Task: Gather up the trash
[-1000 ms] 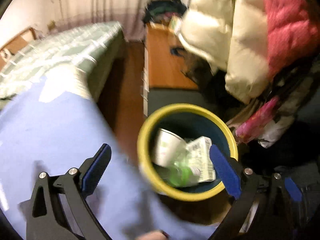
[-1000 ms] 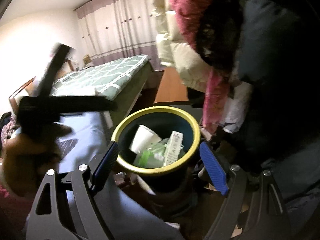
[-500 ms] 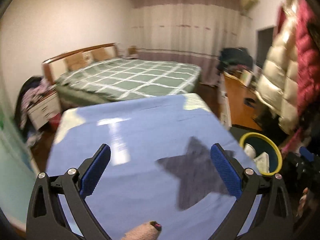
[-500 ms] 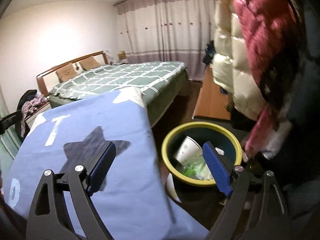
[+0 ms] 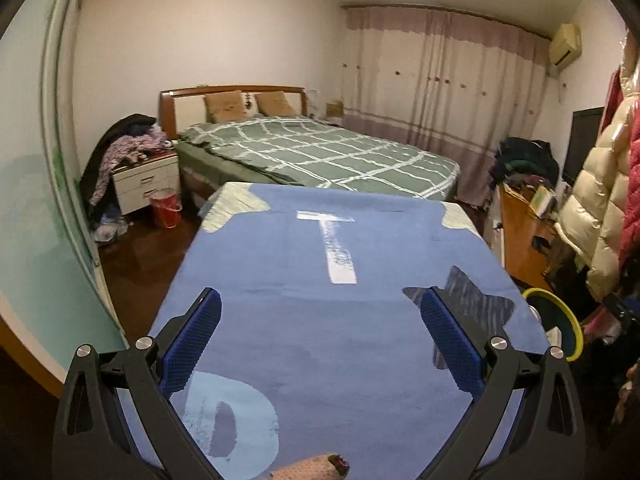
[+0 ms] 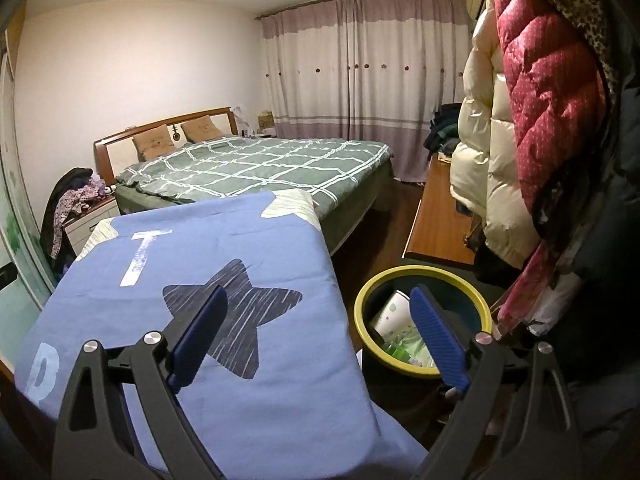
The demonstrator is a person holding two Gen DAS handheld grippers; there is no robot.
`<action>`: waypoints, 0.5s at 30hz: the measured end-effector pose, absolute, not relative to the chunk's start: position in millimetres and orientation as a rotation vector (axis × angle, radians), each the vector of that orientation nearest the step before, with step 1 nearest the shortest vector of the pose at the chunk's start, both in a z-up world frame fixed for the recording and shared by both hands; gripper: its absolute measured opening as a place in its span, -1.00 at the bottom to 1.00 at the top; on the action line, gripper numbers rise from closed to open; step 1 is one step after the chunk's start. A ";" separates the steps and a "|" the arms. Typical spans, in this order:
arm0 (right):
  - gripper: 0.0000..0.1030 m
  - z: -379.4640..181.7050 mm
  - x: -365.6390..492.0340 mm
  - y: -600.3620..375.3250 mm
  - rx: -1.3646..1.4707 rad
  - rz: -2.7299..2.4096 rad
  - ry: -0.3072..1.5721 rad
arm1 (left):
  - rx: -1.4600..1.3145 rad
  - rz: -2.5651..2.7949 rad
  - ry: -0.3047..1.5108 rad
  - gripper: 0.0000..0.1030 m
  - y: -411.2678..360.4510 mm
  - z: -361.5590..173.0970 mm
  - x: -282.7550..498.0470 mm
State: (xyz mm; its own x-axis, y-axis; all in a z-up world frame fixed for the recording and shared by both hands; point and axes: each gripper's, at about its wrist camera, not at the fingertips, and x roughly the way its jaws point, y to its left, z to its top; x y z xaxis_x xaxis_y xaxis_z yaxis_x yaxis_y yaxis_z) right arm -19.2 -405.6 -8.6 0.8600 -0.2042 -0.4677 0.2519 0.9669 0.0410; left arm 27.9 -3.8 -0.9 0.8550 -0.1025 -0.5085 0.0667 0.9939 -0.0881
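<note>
A dark bin with a yellow rim [image 6: 424,276] stands on the floor right of the blue-covered table [image 6: 224,248]; it also shows in the left wrist view [image 5: 570,320]. Inside it lie a white paper cup [image 6: 394,312] and green-and-white packaging [image 6: 408,350]. My right gripper [image 6: 318,338] is open and empty, over the table's right edge, its right finger in front of the bin. My left gripper [image 5: 320,340] is open and empty above the blue cloth [image 5: 340,300], which bears no trash that I can see.
A green checked bed [image 5: 320,156] lies behind the table. A nightstand with clothes [image 5: 144,178] and a red bucket [image 5: 165,209] stand at the left. A wooden bench [image 6: 438,220] and hanging puffer jackets [image 6: 532,120] crowd the right side by the bin.
Both grippers have swung up and left, away from looking down into the bin, and now face across the table toward the bed. Both stayed open and empty.
</note>
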 end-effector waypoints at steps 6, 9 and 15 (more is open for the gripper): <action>0.71 -10.4 -15.2 -404.6 0.107 -0.231 0.482 | -0.065 -0.082 0.544 0.91 -10.4 -1.1 28.3; 0.72 -12.1 -12.6 -404.9 0.107 -0.224 0.486 | -0.057 -0.077 0.543 0.91 -15.9 -0.3 31.0; 0.72 -12.2 -9.4 -403.5 0.104 -0.219 0.489 | -0.055 -0.079 0.546 0.91 -21.2 -0.3 32.5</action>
State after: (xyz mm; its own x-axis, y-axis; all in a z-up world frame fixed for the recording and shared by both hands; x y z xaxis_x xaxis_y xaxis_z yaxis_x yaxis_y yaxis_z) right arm -9.4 -403.5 -12.2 0.8597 -0.1839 -0.4766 0.2335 0.9713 0.0463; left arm 32.5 -21.2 -0.3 0.8517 -0.0892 -0.5164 0.0600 0.9955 -0.0730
